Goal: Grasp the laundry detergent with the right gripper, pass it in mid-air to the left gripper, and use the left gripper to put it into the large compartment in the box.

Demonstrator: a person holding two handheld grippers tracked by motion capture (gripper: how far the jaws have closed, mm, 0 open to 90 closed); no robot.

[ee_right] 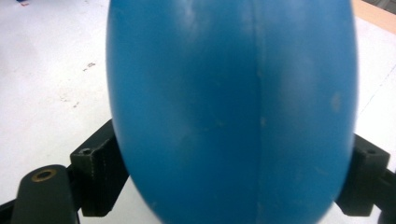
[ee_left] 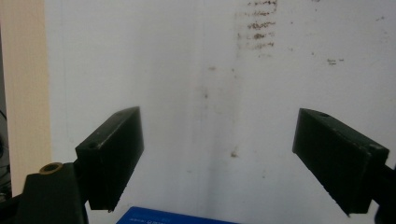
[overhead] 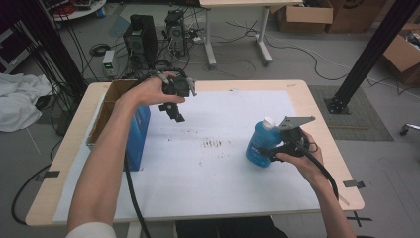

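Note:
A blue plastic bottle (overhead: 260,143) with a white cap stands on the white table cover at the right. My right gripper (overhead: 271,150) is shut on the bottle's body; in the right gripper view the blue bottle (ee_right: 233,107) bulges between both jaws. My left gripper (overhead: 174,113) hangs in the air above the table's back left, beside the blue box. Its jaws stand wide apart with nothing between them, and the left gripper (ee_left: 219,161) looks down on the stained white cover.
A blue box (overhead: 137,136) with open cardboard flaps stands at the table's left edge; its blue top (ee_left: 163,217) shows below the left jaws. Brown smudges (overhead: 214,144) mark the cover's middle. Computers, cables and cardboard boxes lie on the floor behind.

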